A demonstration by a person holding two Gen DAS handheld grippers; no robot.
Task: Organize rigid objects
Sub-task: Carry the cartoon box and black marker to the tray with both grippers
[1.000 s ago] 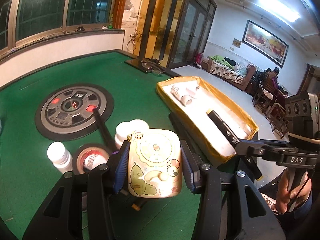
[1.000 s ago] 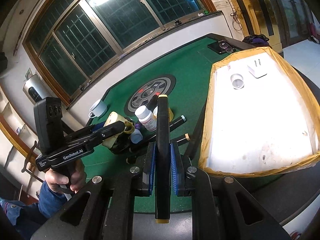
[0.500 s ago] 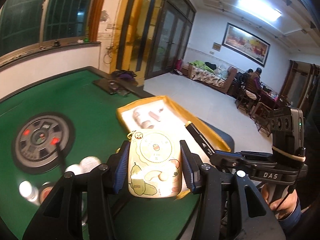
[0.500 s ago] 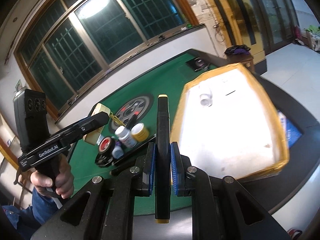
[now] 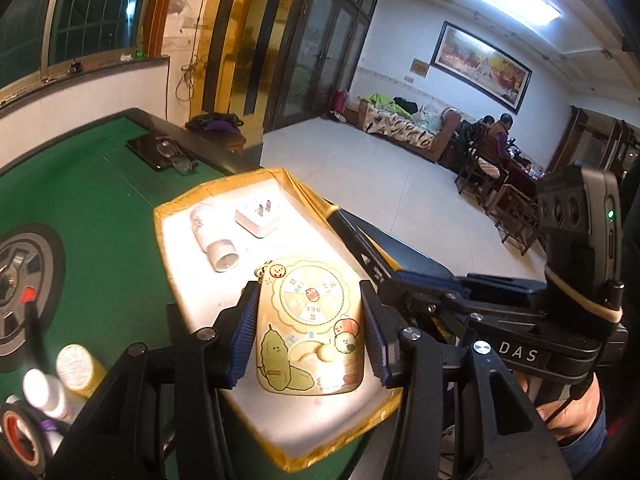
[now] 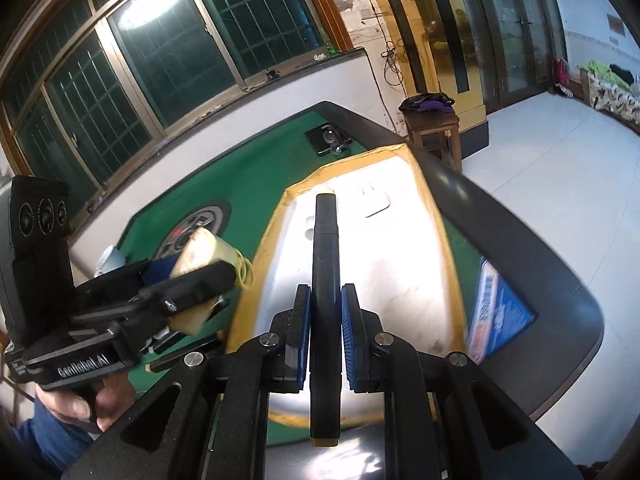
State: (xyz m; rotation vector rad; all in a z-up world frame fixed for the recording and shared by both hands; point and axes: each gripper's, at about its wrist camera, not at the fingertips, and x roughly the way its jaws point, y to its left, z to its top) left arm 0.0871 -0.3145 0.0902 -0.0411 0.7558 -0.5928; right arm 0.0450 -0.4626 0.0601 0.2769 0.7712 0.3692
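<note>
— While the left tongs (image 5: 308,336) sit clamped on the yellow cartoon case (image 5: 310,330), where is it?
— Above the near end of the yellow-rimmed tray (image 5: 160,232), which lies on the green surface (image 5: 100,200).
— And the right tongs (image 6: 325,336)?
— Closed on a black marker (image 6: 326,264), over the same tray. A white charger (image 5: 258,218) and white bottle (image 5: 212,240) lie inside, at its far end.

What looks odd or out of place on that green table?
Nothing looks spilled or broken. The white bottle lies on its side in the yellow-rimmed tray beside a white charger. The tray's far corner juts past the table edge, with floor showing behind it, which looks a bit precarious.
</note>
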